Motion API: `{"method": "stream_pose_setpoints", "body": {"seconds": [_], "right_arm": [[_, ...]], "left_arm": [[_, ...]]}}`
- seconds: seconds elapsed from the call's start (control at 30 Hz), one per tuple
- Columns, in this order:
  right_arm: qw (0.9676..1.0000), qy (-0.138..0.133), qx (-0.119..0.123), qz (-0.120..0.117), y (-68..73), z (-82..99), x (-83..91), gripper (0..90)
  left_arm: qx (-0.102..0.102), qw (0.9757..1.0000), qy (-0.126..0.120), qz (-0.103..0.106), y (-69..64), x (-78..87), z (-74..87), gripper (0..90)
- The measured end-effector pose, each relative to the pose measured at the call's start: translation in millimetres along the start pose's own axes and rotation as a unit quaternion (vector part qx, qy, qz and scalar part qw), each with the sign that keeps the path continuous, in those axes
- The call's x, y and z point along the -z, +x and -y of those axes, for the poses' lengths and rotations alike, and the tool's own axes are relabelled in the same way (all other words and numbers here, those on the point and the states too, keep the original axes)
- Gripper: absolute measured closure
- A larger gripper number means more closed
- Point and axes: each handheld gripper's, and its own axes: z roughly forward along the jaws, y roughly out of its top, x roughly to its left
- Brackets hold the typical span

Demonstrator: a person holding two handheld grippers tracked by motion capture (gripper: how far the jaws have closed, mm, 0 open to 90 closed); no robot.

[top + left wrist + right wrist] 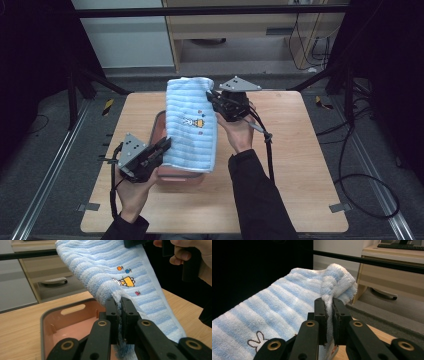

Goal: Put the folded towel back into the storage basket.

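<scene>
- Light wooden surface (pixel 300 165): carries a pink rectangular plastic tray with a grey rim (pixel 159 124), seated slightly toward 9 o'clock of the surface centre.
- Blue-and-white striped terry towel with a small embroidered rabbit motif (pixel 192 125): held clear of the surface and stretched above the tray. Its long axis runs from 12 o'clock down to 6 o'clock, and the embroidery faces upward.
- Left gripper (pixel 162 148): sits at 7 o'clock of the towel, at the near edge of the tray. The jaws are nearly closed, pinching the towel's lower left edge; the left gripper view shows the cloth clamped between them above the tray interior.
- Right gripper (pixel 214 99): sits at 2 o'clock of the towel. The jaws are nearly closed on a bunched fold of the upper right edge, as the right gripper view shows.
- Black cables (pixel 267 150) trail from the grippers toward the person's dark sleeves (pixel 255 195).
</scene>
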Motion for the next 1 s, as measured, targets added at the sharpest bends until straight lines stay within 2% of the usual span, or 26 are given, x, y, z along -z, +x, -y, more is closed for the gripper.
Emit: {"method": "stream_pose_setpoints", "body": {"seconds": [0.1,0.2,0.3,0.5,0.83,1.0], "right_arm": [[1.0000,0.001,-0.001,-0.004,3.0,-1.4,-7.5,83.8],[1.0000,0.003,0.002,-0.007,6.3,-3.1,-14.5,83.9],[0.9999,0.007,0.008,-0.011,9.9,-3.8,-21.1,83.8],[0.9996,0.017,0.009,-0.020,15.5,-0.4,-36.0,83.9],[0.9993,0.032,0.005,-0.021,15.1,7.5,-56.5,83.9],[0.9987,0.046,0.011,-0.016,16.1,14.2,-68.4,83.8]], "left_arm": [[-0.004,0.9999,0.005,-0.010,5.7,3.3,0.5,85.3],[0.001,0.9999,0.004,-0.016,12.1,6.1,1.5,85.2],[0.009,0.9998,0.001,-0.016,17.5,7.8,4.9,85.2],[0.011,0.9997,0.010,-0.019,26.1,4.7,11.2,85.2],[0.016,0.9992,0.029,-0.024,37.1,-9.4,24.0,85.2],[0.017,0.9985,0.043,-0.028,42.7,-18.6,32.7,85.2]]}}
